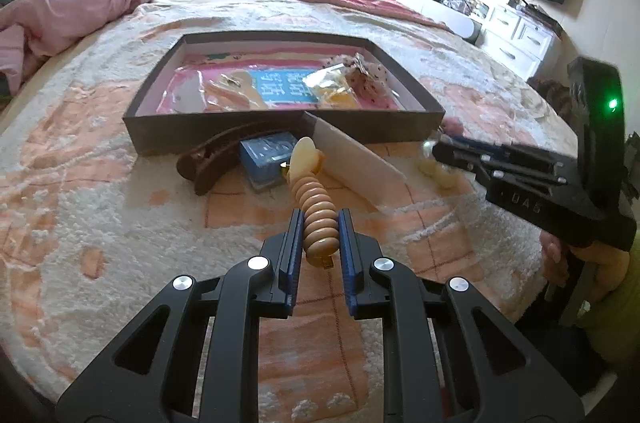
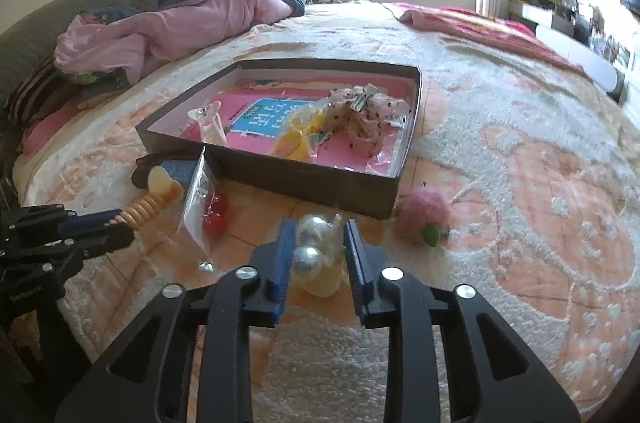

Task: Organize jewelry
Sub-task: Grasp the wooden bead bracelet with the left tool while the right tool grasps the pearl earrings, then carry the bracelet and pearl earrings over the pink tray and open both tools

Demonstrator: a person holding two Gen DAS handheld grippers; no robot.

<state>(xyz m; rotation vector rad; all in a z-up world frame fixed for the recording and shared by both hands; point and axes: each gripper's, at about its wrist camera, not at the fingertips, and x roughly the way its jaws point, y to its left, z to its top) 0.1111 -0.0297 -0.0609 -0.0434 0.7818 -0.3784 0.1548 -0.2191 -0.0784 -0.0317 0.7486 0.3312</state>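
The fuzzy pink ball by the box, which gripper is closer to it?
Right. The right gripper, shut on pearly beads, is just beside the fuzzy pink ball. The left gripper, shut on a ridged tan clip, sits farther off.

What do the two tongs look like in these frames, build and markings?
Both tongs, left and right, are matte black linkage frames with round silver pivot caps and blue ribbed pads. Seen from the left camera, the right unit's body has a green LED and embossed lettering. Yellow-green sleeve.
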